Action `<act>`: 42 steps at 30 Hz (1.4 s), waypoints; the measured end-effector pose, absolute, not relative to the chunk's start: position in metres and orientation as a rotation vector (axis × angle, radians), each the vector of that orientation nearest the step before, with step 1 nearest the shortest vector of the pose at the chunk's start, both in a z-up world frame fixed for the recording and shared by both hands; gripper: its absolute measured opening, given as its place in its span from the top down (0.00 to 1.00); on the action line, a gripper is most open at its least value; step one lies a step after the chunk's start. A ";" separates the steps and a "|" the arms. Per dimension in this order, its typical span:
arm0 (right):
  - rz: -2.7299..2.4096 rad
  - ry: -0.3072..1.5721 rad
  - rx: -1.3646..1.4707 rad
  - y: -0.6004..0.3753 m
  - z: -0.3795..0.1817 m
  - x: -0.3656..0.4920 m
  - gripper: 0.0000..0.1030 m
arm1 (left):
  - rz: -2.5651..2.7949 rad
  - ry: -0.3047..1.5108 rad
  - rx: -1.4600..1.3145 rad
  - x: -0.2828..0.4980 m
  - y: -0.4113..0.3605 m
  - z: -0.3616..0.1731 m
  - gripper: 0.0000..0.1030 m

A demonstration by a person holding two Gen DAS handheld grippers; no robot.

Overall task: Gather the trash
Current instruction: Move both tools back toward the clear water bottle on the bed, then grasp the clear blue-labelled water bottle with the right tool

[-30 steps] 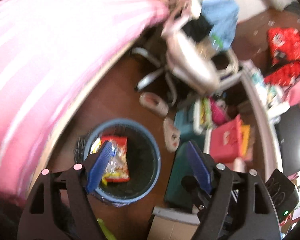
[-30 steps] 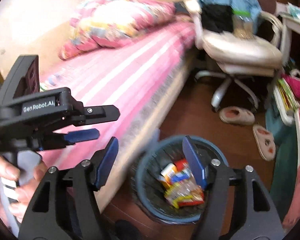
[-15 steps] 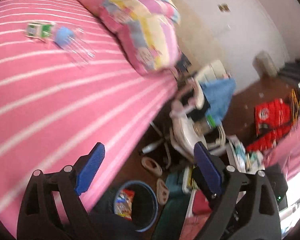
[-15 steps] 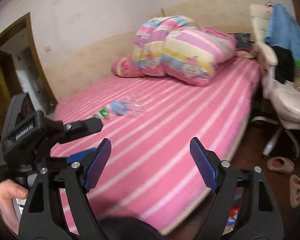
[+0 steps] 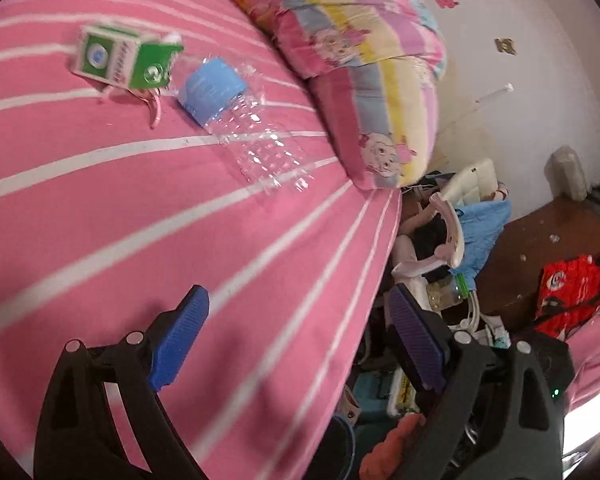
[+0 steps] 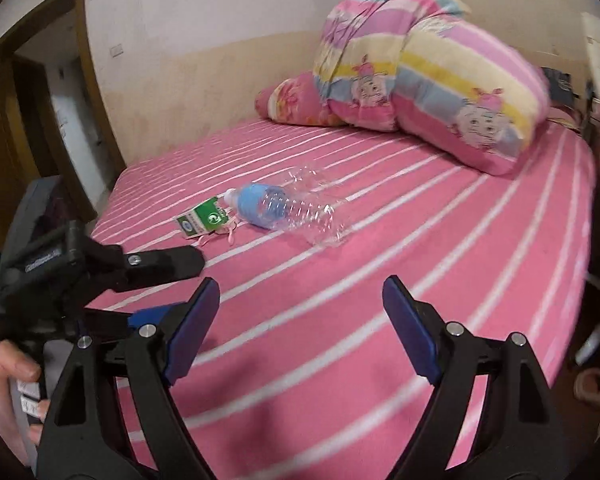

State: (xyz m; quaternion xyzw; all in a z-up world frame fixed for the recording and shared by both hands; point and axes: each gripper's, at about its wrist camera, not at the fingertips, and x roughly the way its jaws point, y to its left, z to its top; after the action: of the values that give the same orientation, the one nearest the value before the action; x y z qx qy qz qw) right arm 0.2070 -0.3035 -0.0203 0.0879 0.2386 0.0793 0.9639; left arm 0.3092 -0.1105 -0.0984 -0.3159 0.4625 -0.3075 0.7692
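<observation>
I am holding both claws released over the pink white-striped bedsheet (image 6: 420, 240) — the right gripper (image 6: 300, 320) still spreading, nothing between its blue pads, the left gripper (image 5: 296, 344) likewise empty. Ahead, a crushed clear plastic bottle with a blue label (image 6: 288, 210) is lying touching a green-and-white drink carton (image 6: 202, 220) — near a striped cartoon-print quilt (image 6: 428, 68).

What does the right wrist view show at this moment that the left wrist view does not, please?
Only the right wrist view shows the doorway, the left gripper from outside, open, and the hand holding it.

Only the left wrist view shows the floor clutter beside the bed: a blue cloth over a chair and a red bag.

Both show the green carton and crushed clear bottle lying on the pink striped bed, the folded quilt, and each view's own empty jaws; the right gripper is opening.
</observation>
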 end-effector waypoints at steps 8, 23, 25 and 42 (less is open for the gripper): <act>0.196 0.475 0.167 -0.318 -0.041 0.301 0.12 | -0.655 1.044 -0.744 0.400 -0.122 -0.126 0.14; 0.355 0.643 0.173 -0.307 -0.069 0.399 0.12 | -0.681 1.076 -0.817 0.475 -0.129 -0.143 0.14; 0.370 0.641 0.182 -0.308 -0.069 0.398 0.13 | -0.682 1.081 -0.801 0.479 -0.133 -0.143 0.14; 0.430 0.715 0.145 -0.285 -0.074 0.420 0.14 | -0.621 1.146 -0.896 0.490 -0.120 -0.158 0.36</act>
State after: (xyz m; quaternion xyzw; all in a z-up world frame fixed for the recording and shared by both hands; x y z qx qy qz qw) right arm 0.4204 -0.2848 -0.0736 0.0704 0.3470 0.2087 0.9116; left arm 0.4904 -0.1197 -0.1578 -0.4026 0.5150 -0.2793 0.7033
